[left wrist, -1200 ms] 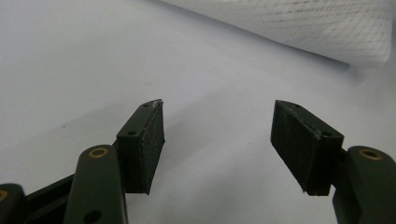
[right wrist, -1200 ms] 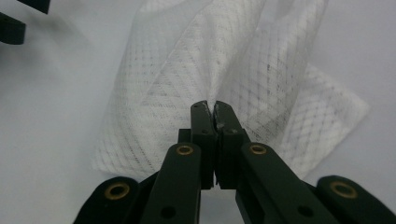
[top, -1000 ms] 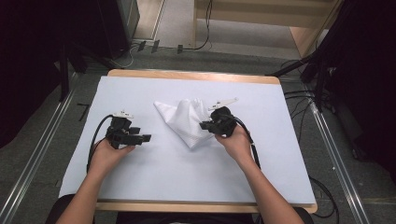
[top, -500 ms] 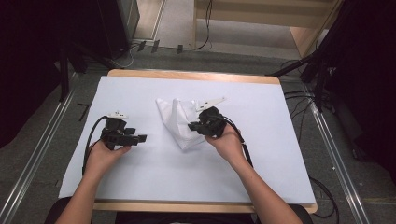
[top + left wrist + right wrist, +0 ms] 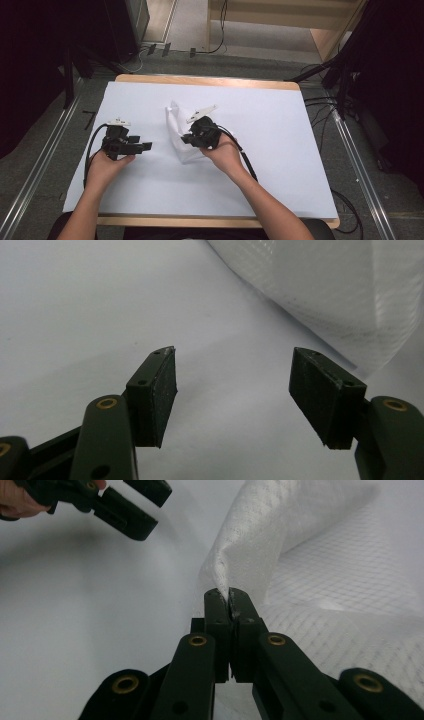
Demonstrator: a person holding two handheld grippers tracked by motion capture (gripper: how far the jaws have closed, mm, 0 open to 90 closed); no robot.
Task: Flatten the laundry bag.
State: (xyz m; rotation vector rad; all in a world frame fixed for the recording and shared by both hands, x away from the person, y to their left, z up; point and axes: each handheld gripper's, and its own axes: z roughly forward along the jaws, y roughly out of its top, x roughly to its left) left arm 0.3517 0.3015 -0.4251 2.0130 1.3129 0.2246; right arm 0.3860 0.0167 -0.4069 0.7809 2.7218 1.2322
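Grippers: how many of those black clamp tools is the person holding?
2. The left gripper rests open on the white sheet, left of the white cloth; the right gripper pinches that cloth's edge.

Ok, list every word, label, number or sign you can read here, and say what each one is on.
None: no readable text in any view.
White cloth: a woven grid pattern, no print.
White table cover: blank.
Left gripper and right gripper: plain black, with brass rivets and no markings.
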